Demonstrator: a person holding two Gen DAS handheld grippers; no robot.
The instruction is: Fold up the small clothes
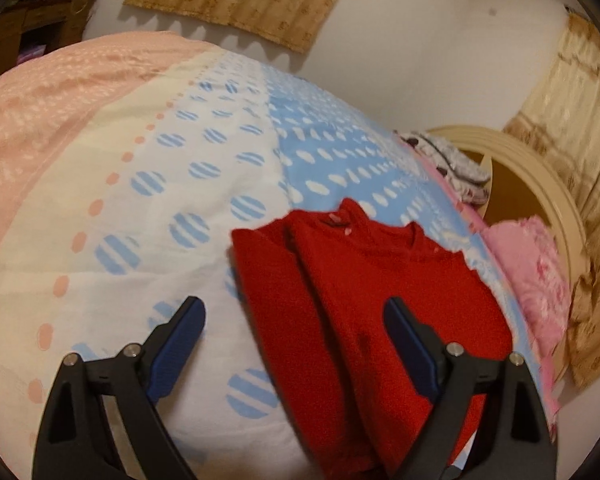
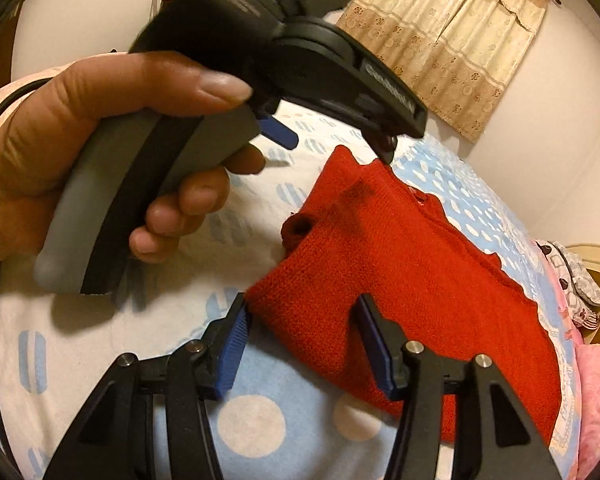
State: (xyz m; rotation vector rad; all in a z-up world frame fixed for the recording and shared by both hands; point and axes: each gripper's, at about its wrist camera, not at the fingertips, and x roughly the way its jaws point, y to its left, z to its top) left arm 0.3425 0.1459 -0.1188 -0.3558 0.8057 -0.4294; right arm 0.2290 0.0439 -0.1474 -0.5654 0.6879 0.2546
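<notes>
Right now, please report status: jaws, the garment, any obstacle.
Left gripper open, above red sweater. Right gripper open at its near edge. Sweater partly folded on bedspread. Nothing in the way.

Left wrist view: low over the dotted blue-and-white bedspread (image 1: pixel 220 168), facing the curtained wall, close above the red knitted sweater (image 1: pixel 372 300). Right wrist view: nearer the same sweater (image 2: pixel 412 280), facing across it toward the left tongs (image 2: pixel 332 140). Both views share sweater and bedspread.

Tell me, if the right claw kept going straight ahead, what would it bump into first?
Probably the red sweater: the open right claw points at its near corner on the bed. Depth is hard to judge.
</notes>
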